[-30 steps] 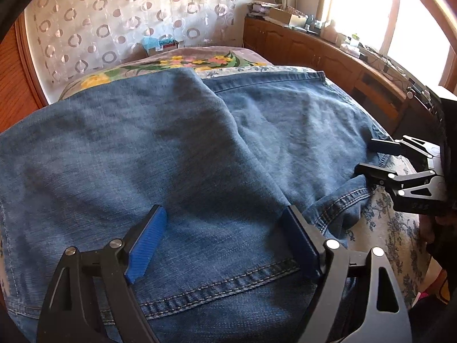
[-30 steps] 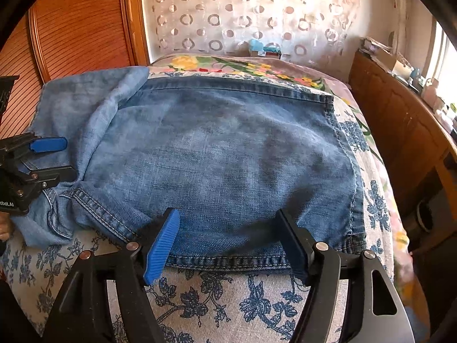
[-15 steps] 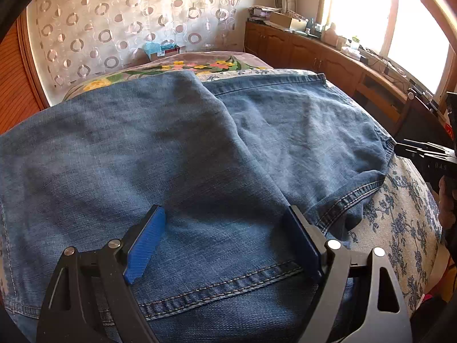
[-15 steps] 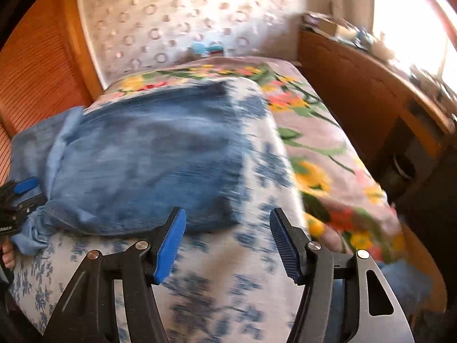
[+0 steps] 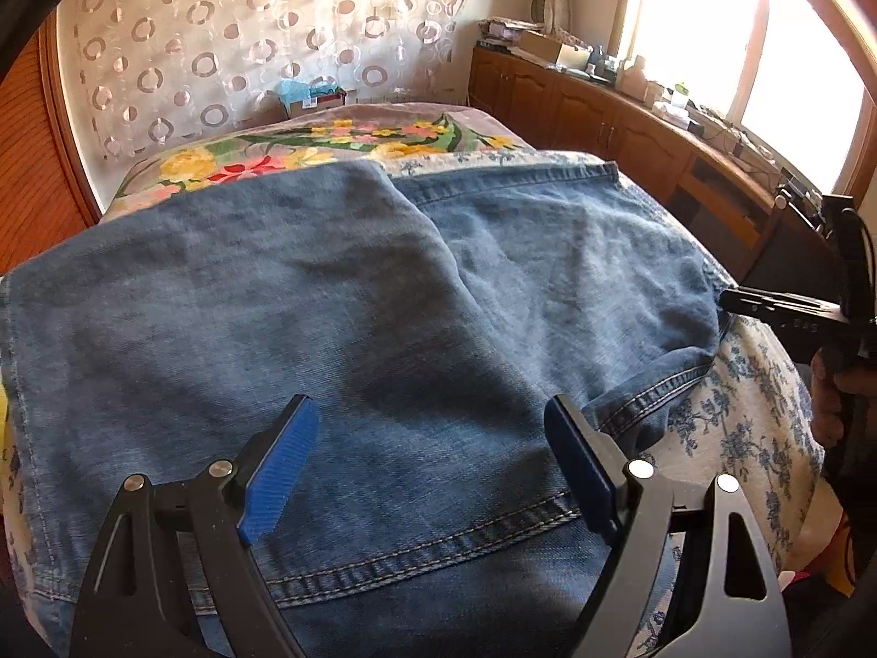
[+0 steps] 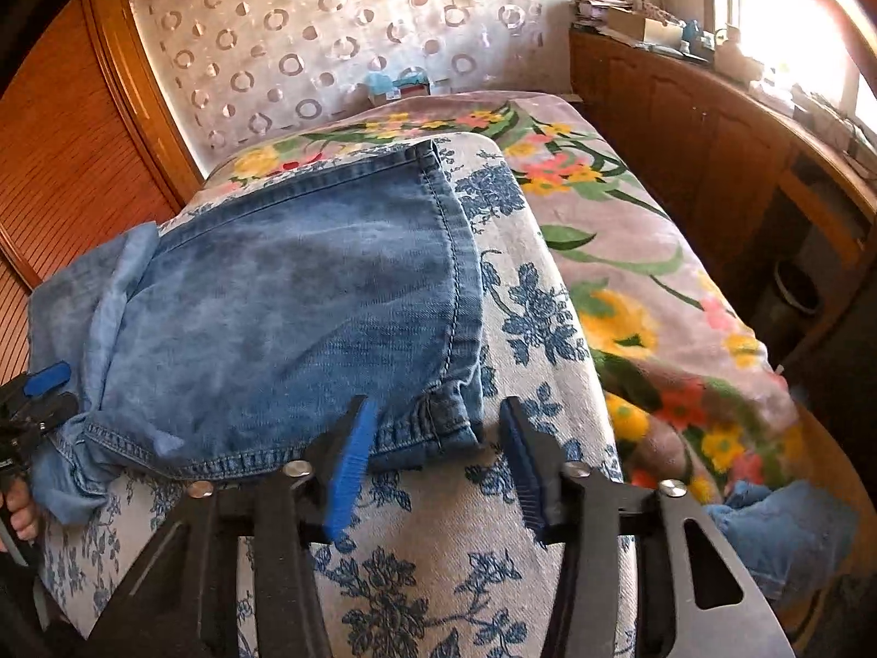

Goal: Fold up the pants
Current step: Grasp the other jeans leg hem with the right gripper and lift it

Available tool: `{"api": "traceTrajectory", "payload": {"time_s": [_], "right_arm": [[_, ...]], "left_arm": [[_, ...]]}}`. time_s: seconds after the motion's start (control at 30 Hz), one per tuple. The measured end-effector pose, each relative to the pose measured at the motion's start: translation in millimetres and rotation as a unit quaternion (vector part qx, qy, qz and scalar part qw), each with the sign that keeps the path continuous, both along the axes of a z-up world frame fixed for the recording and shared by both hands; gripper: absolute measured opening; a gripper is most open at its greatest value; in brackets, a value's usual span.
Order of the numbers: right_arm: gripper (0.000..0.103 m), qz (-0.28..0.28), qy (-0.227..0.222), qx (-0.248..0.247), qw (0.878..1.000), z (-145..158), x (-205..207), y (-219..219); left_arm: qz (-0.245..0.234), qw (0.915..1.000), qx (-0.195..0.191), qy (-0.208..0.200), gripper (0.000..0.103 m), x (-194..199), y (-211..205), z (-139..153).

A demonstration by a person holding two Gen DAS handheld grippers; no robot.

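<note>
Left gripper (image 5: 433, 460) hovers wide open over the jeans (image 5: 340, 318), unmoved from a second ago, gripping nothing. The jeans lie partly folded on the bed (image 6: 438, 576), spread toward its left edge. Right gripper (image 6: 438, 444) has shifted from the hem's middle to the jeans' near right corner; jaws are closing, corner between them, not yet pinched. Judgement: next fold is being set up.

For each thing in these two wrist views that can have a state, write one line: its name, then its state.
jeans: partly folded, lying flat on the bed, near corner between the right gripper's pads.
left gripper: open, poised over the denim.
right gripper: jaws closing around the jeans' hem corner, not yet pressing.
bedspread: spread flat.
cabinet doors: closed.
</note>
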State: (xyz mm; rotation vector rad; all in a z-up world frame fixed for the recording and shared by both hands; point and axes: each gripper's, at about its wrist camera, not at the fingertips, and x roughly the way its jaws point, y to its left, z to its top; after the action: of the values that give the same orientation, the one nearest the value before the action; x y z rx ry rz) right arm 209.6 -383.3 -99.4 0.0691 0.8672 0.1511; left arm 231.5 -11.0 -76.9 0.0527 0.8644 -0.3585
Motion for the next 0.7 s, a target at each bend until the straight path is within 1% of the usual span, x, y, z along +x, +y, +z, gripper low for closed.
{"api": "traceTrajectory", "payload": {"time_s": [0.03, 0.07, 0.2, 0.3, 0.4, 0.5, 0.6, 0.7], "right_arm": [[0.022, 0.002, 0.002, -0.006, 1.000, 1.0, -0.8, 3.0], [0.019, 0.010, 0.002, -0.001, 1.000, 2.2, -1.5, 4.3], [0.018, 0.012, -0.021, 0.011, 1.000, 14.8, -1.7, 7.4], [0.018, 0.024, -0.047, 0.020, 0.998, 33.4, -4.0, 14.4], [0.018, 0.044, -0.076, 0.020, 0.996, 57.7, -3.0, 26.5], [0.018, 0.074, -0.101, 0.022, 0.992, 80.1, -2.5, 46.0], [0.017, 0.114, -0.126, 0.028, 0.985, 100.2, -5.5, 72.4], [0.017, 0.152, -0.144, 0.029, 0.977, 113.0, -10.6, 98.0]], "left_arm": [[0.001, 1.0000, -0.001, -0.002, 0.085, -0.6, 1.1, 1.6], [0.003, 1.0000, -0.002, -0.004, 0.085, -1.1, 2.2, 3.2], [0.007, 0.9999, -0.003, -0.011, 0.085, -3.0, 7.8, 8.7], [0.011, 0.9997, -0.007, -0.019, 0.085, -7.4, 15.4, 14.4], [0.017, 0.9994, -0.011, -0.028, 0.085, -11.5, 23.0, 20.5], [0.028, 0.9989, -0.014, -0.036, 0.085, -15.9, 34.0, 26.2], [0.040, 0.9982, -0.015, -0.042, 0.085, -19.8, 45.6, 29.5], [0.056, 0.9972, -0.013, -0.049, 0.085, -25.2, 58.1, 33.5]]}}
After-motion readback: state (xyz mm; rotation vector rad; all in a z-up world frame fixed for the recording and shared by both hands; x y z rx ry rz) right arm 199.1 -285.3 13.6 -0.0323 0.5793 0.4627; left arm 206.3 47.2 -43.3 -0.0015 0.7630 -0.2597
